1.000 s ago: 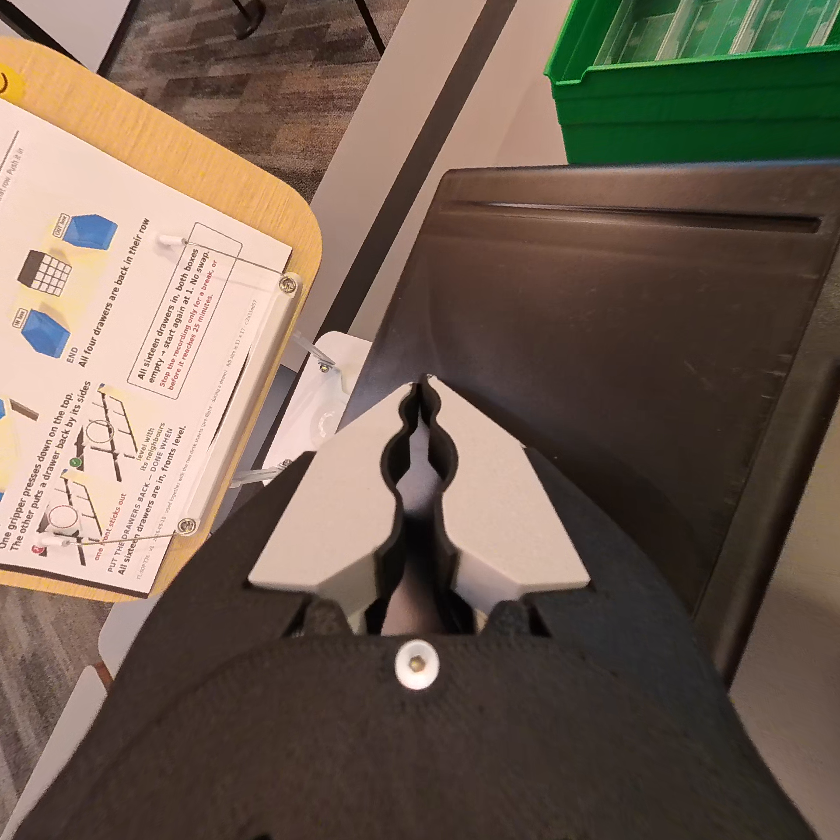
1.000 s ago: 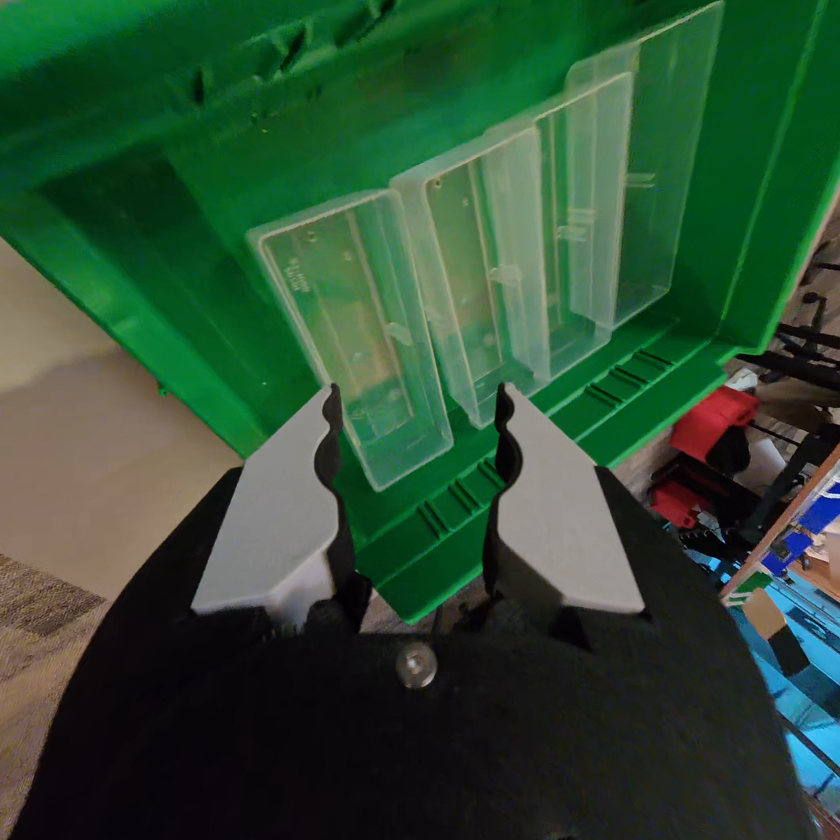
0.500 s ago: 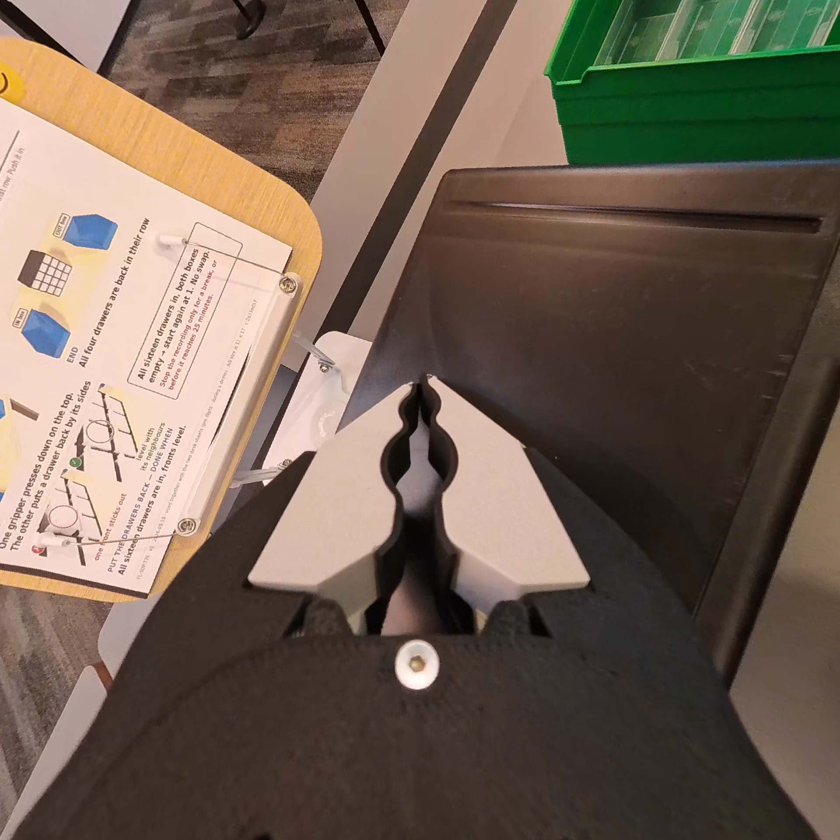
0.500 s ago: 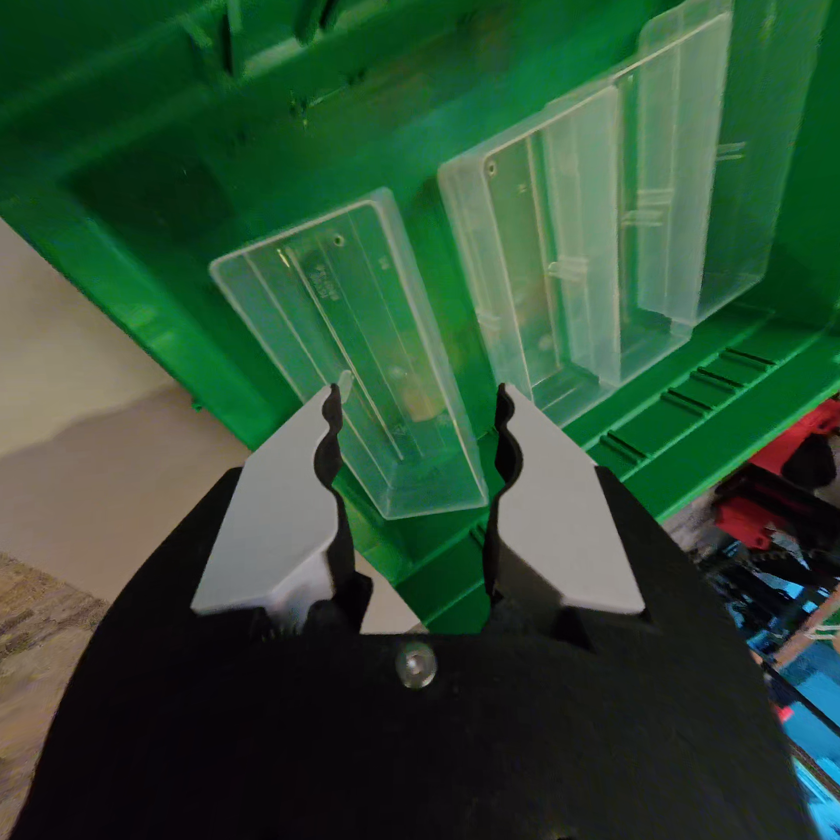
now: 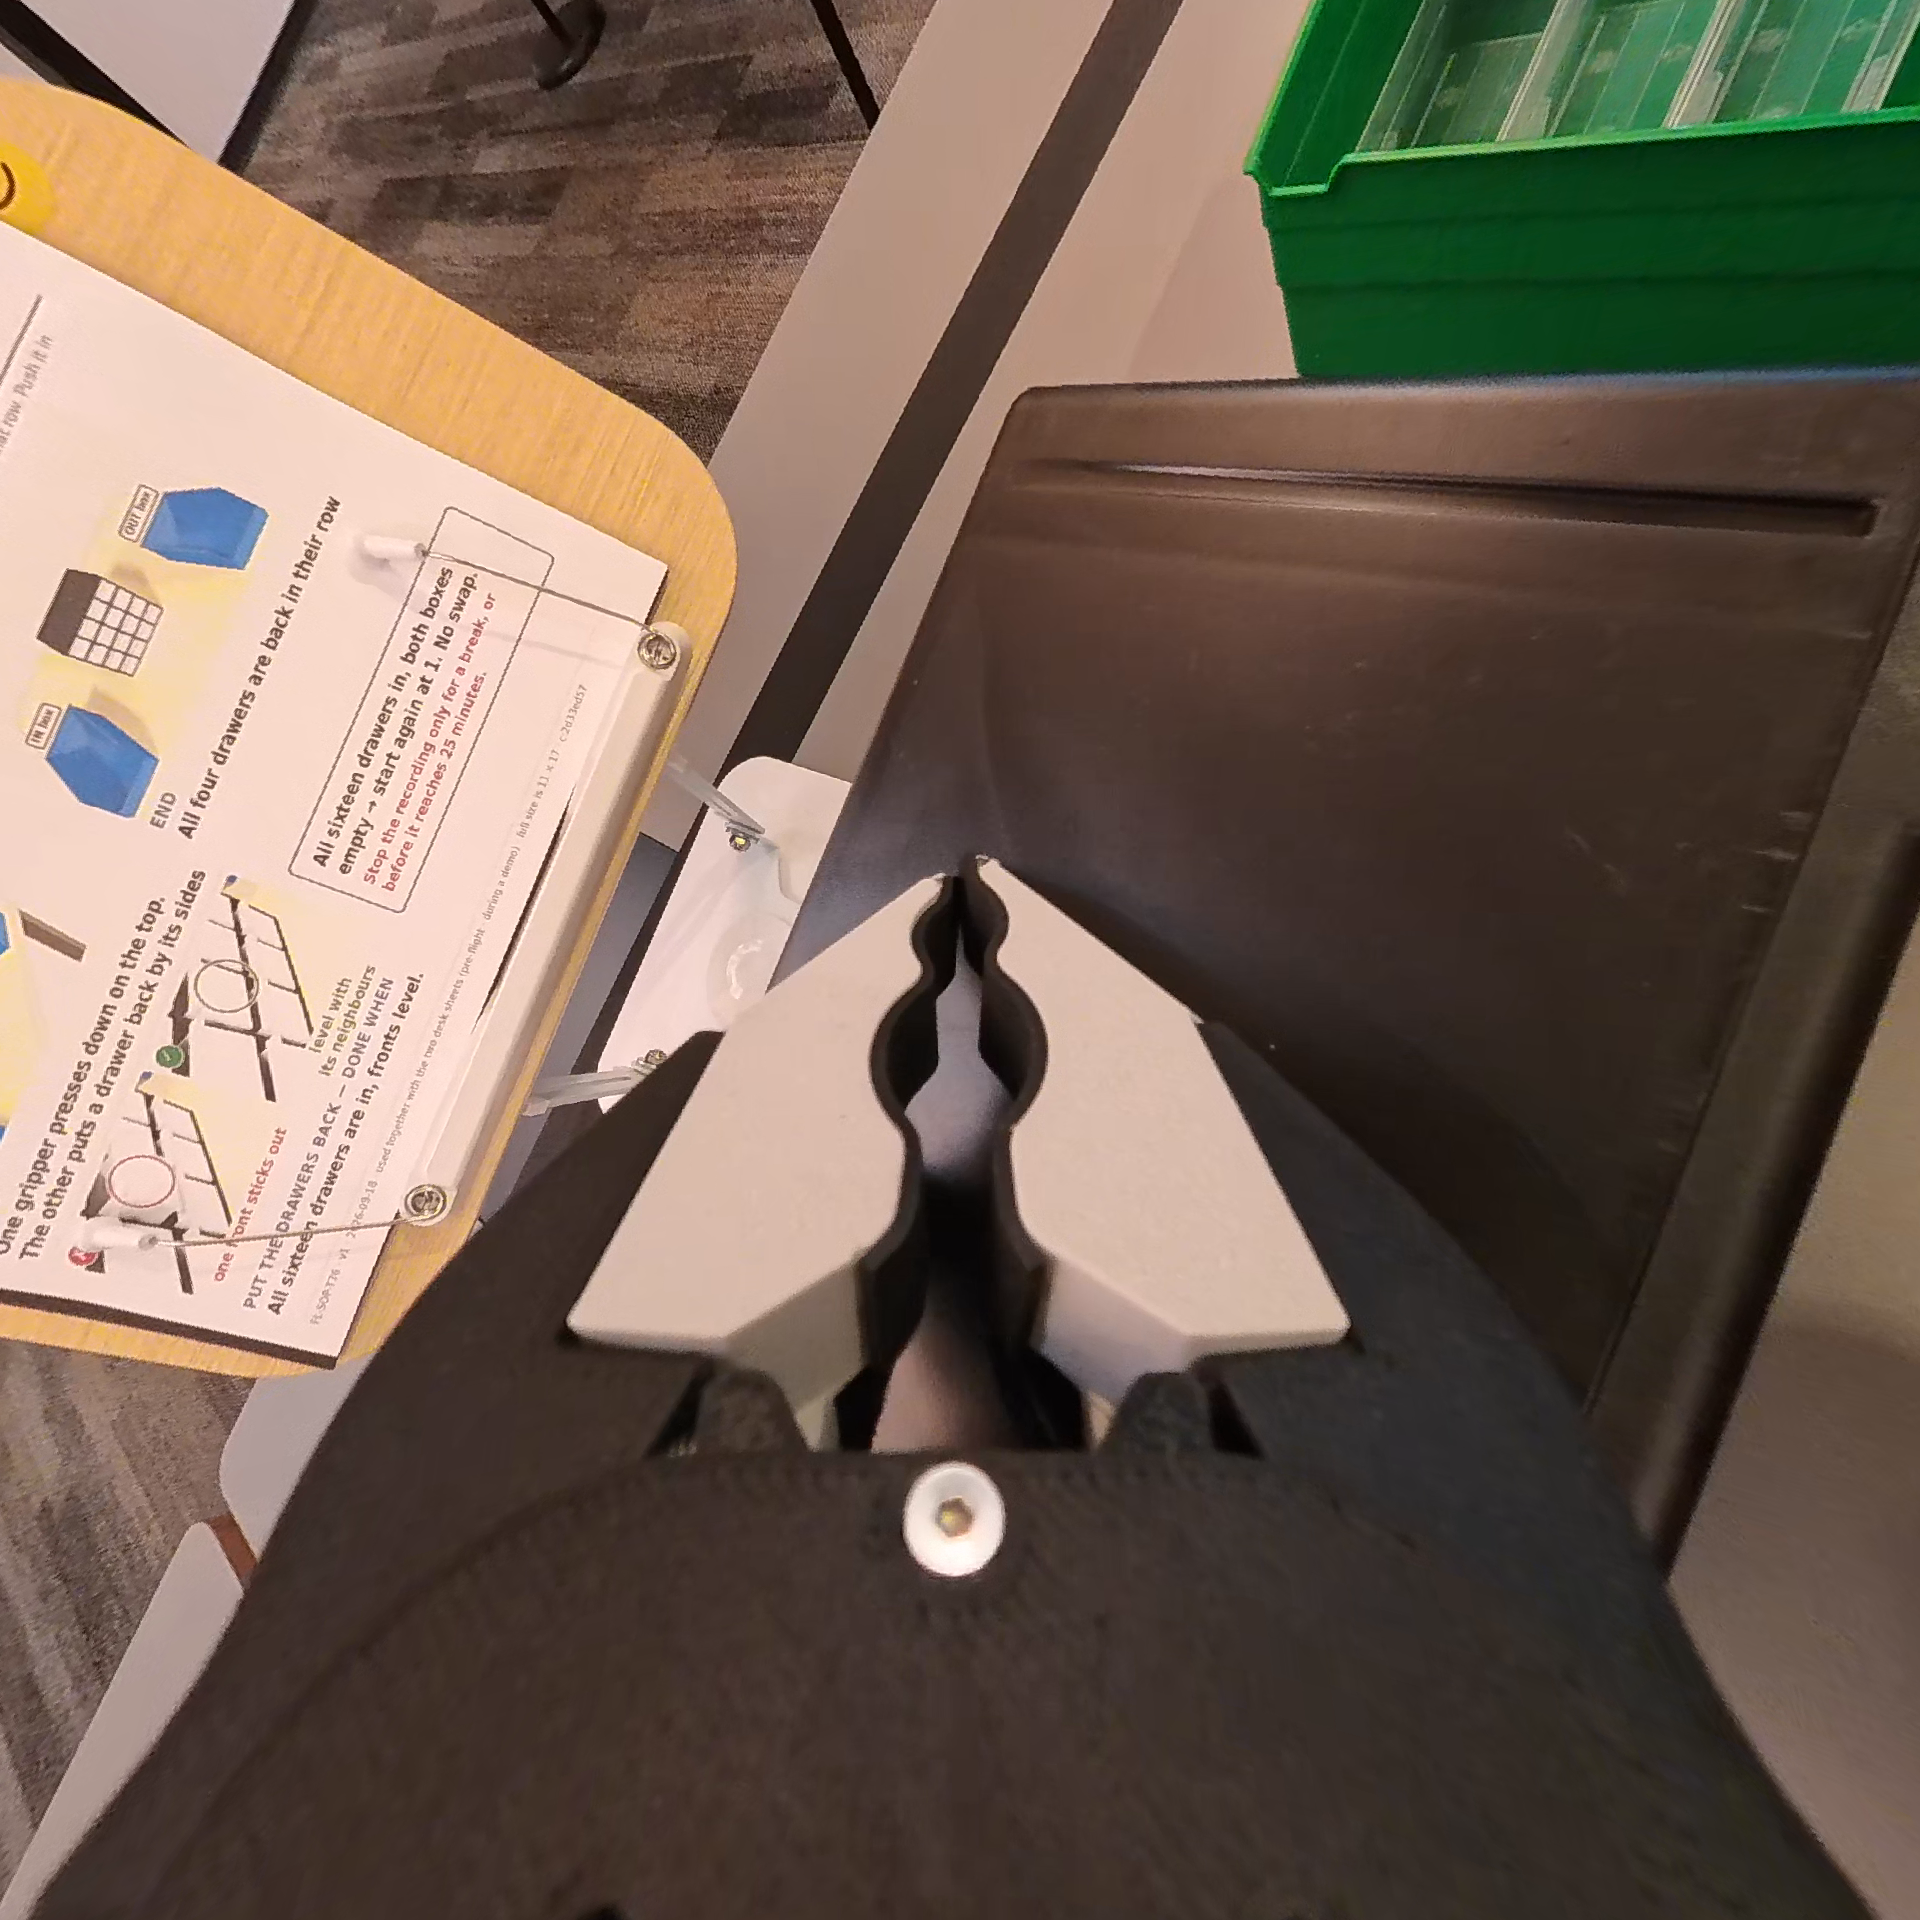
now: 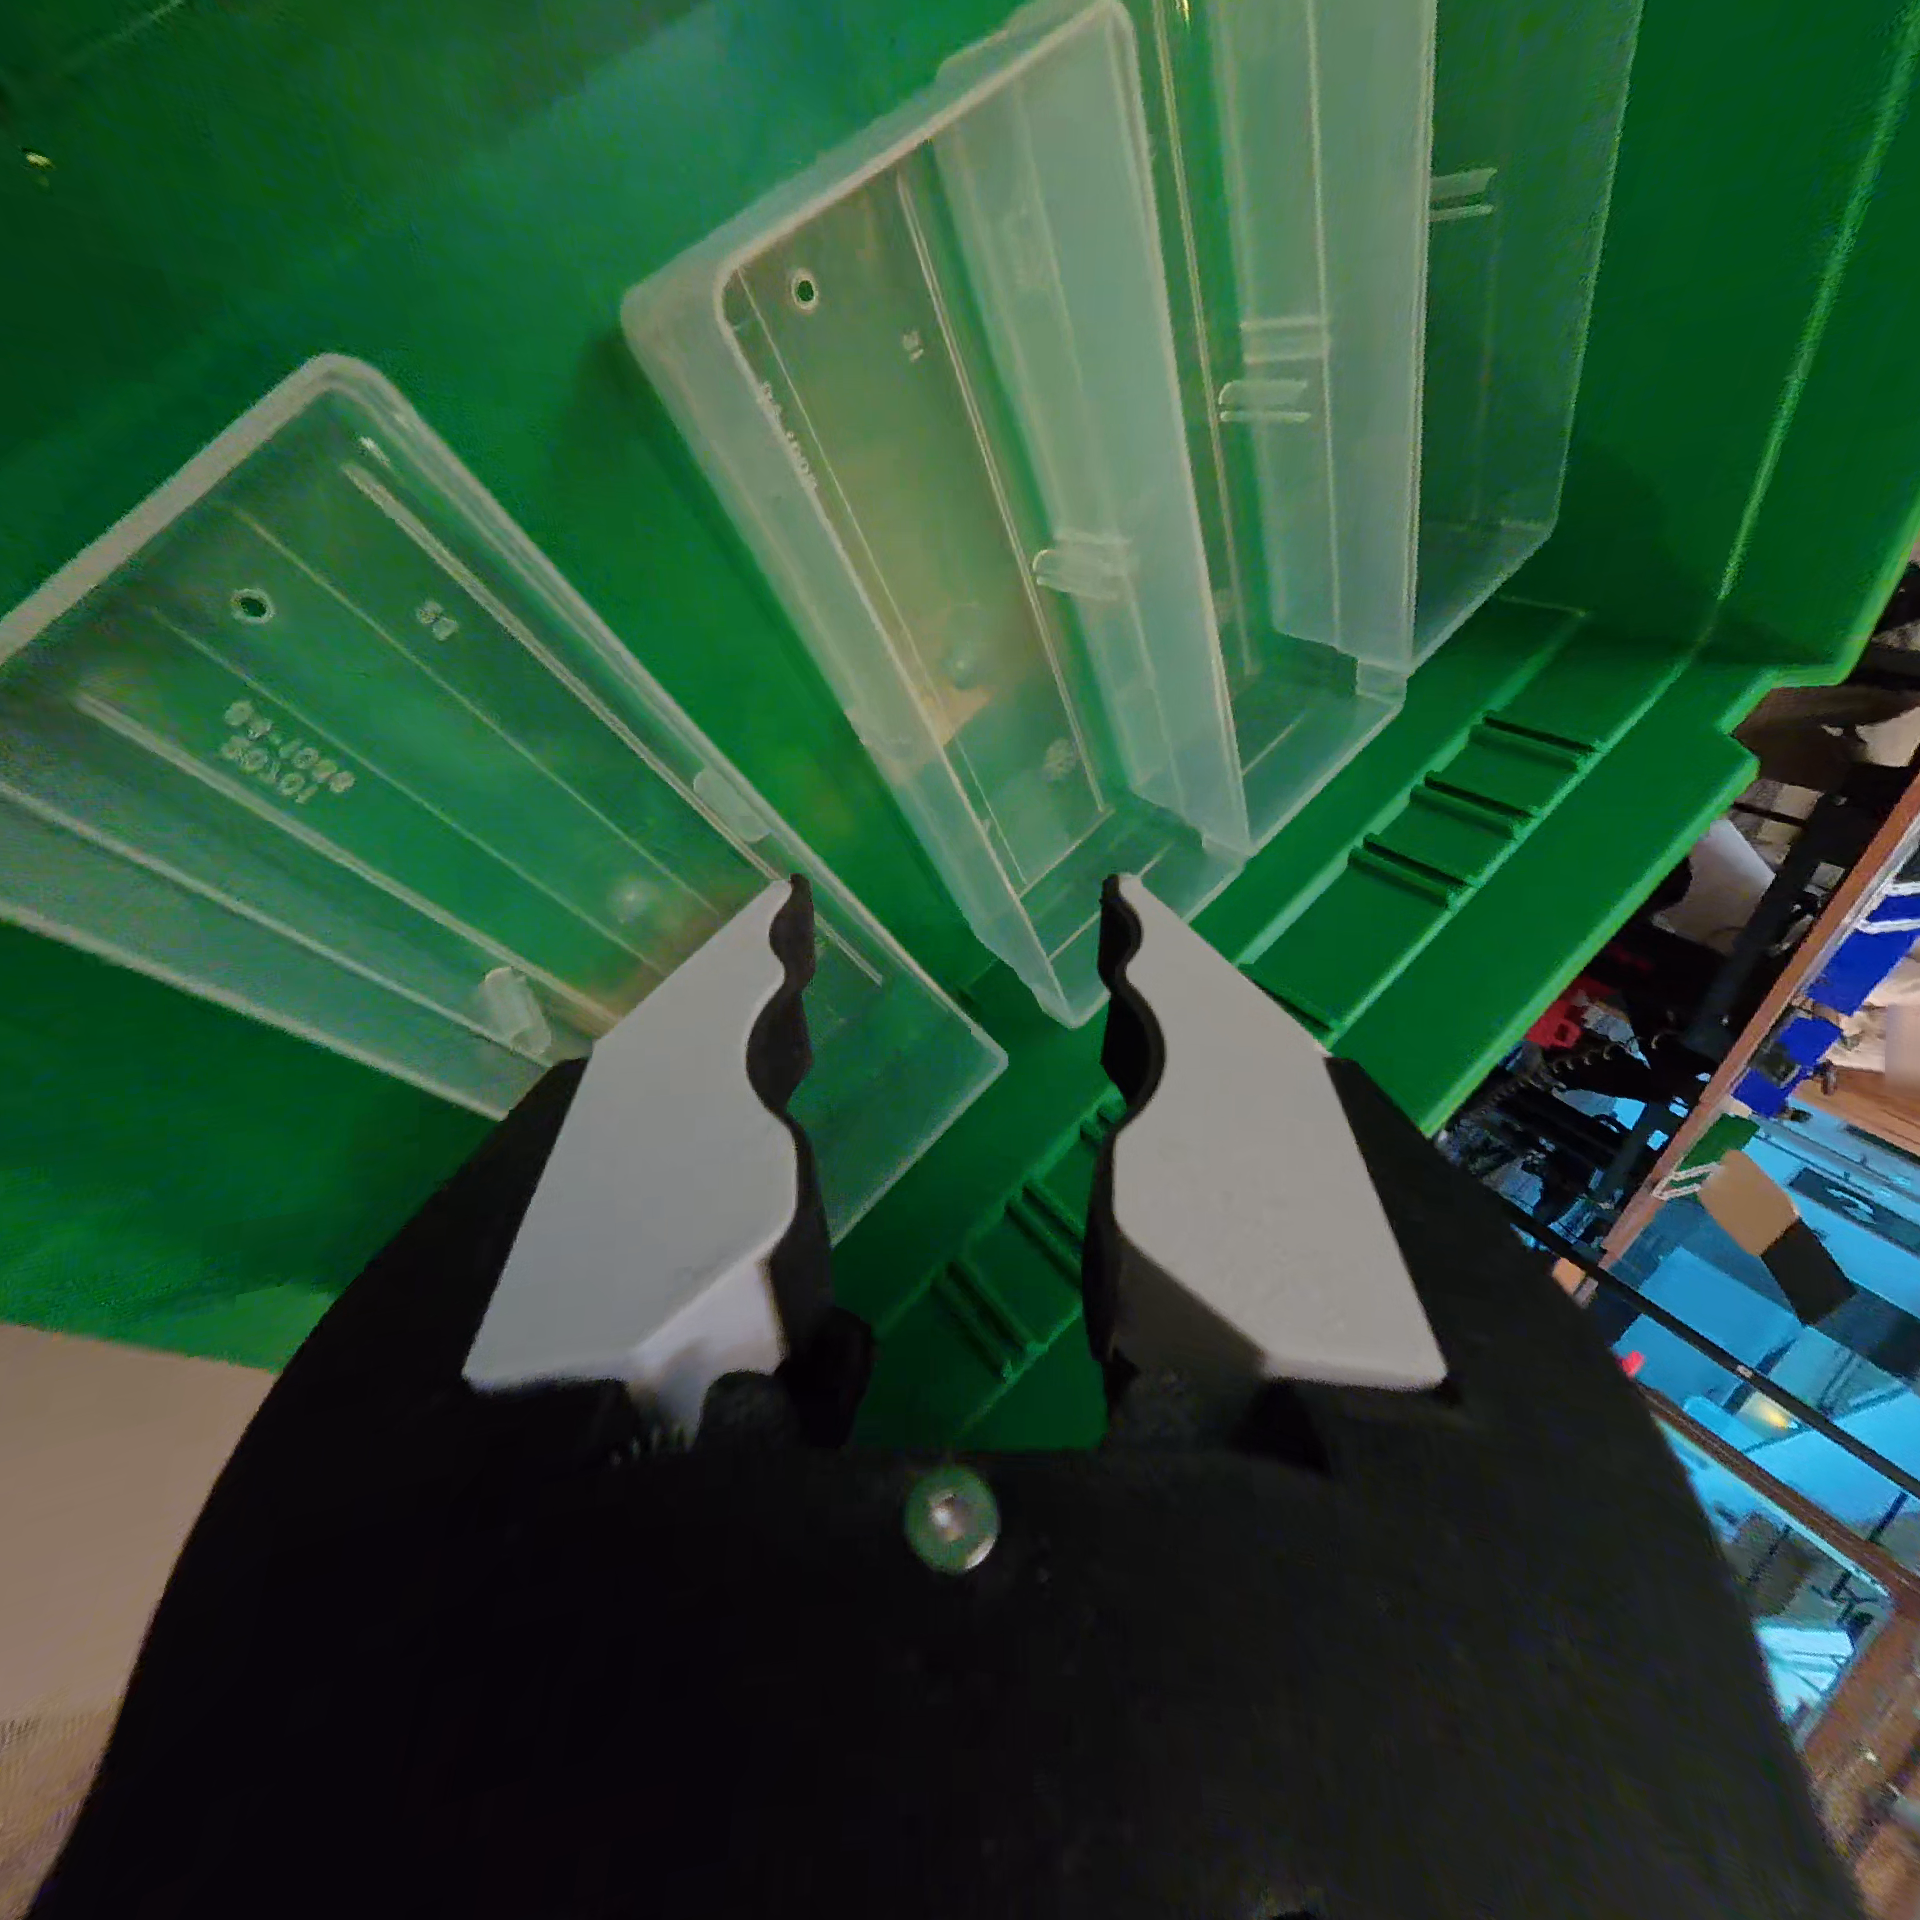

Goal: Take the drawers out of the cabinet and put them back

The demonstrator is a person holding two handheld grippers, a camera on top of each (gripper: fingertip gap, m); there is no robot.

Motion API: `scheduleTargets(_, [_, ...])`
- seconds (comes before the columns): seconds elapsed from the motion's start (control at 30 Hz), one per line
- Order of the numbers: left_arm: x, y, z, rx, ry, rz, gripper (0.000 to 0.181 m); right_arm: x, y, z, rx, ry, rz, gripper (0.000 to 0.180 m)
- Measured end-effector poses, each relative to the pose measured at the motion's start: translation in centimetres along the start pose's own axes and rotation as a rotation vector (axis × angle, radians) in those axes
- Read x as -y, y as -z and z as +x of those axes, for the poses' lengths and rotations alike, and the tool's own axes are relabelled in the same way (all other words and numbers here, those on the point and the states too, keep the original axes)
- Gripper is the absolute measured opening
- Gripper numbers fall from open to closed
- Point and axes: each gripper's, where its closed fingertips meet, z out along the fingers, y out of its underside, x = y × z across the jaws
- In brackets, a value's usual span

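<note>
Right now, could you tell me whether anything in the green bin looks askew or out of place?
Yes: one clear drawer lies alone, angled away from the stacked drawers leaning together at the green bin's far side. Nothing looks cracked or spilled. The right tongs hover open near its end.

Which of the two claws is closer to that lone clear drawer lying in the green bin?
Right. The right claw is open just over the clear drawer inside the green bin. The left claw is shut on the black cabinet's top, with the bin beyond it.
</note>
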Motion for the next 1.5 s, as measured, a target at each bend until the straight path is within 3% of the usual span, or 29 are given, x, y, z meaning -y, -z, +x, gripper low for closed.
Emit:
scheduleTargets(0.27, [0.0, 0.0, 0.0, -0.001, 0.001, 0.000, 0.000, 0.0, -1.1, 2.0, -0.141, -0.110, -0.006, 0.061])
scheduleTargets(0.4, [0.0, 0.0, 0.0, -0.001, 0.000, 0.000, 0.000, -0.3, 0.4, 2.5, -0.162, -0.123, 0.005, 0.064])
scheduleTargets(0.57, [0.0, 0.0, -0.4, -0.002, 0.024, -0.002, 0.001, -3.6, 4.0, 6.9, -0.237, -0.432, 0.079, 0.065])
scheduleTargets(0.67, [0.2, 0.6, -2.1, 0.079, 0.051, 0.040, 0.023, -6.0, 3.4, 6.6, -0.045, -0.694, 0.120, 0.082])
scheduleTargets(0.73, [-0.2, 1.8, -3.0, 0.114, 0.074, 0.049, 0.038, -6.7, 2.6, 6.4, 0.051, -0.822, 0.180, 0.071])
scheduleTargets(0.83, [-1.3, 4.9, -4.5, 0.178, 0.080, 0.057, 0.042, -7.6, 0.7, 5.0, 0.169, -0.874, 0.163, 0.066])
scheduleTargets(0.87, [-2.0, 6.2, -5.1, 0.203, 0.087, 0.060, 0.042, -7.6, 0.2, 4.6, 0.194, -0.872, 0.165, 0.054])
scheduleTargets(0.93, [-4.0, 9.0, -6.2, 0.238, 0.119, 0.059, 0.042, -6.8, -0.4, 3.9, 0.241, -0.873, 0.194, 0.040])
scheduleTargets(1.0, [-6.9, 11.7, -7.4, 0.288, 0.153, 0.044, 0.040, -6.2, -1.0, 2.9, 0.300, -0.878, 0.201, 0.011])
scheduleTargets(1.03, [-8.6, 13.2, -8.2, 0.331, 0.167, 0.031, 0.038, -6.0, -1.2, 2.7, 0.310, -0.873, 0.207, 0.008])
scheduleTargets(1.23, [-20.2, 21.2, -11.4, 0.503, 0.329, -0.068, 0.034, -6.0, -0.7, 2.0, 0.338, -0.923, 0.230, 0.005])
scheduleTargets(1.43, [-32.8, 23.5, -9.2, 0.487, 0.533, -0.236, 0.051, -7.1, 1.8, -0.8, 0.342, -0.961, 0.222, 0.003])
scheduleTargets(1.5, [-36.1, 24.1, -8.5, 0.497, 0.594, -0.248, 0.049, -7.4, 3.1, -2.1, 0.344, -0.960, 0.221, 0.003])
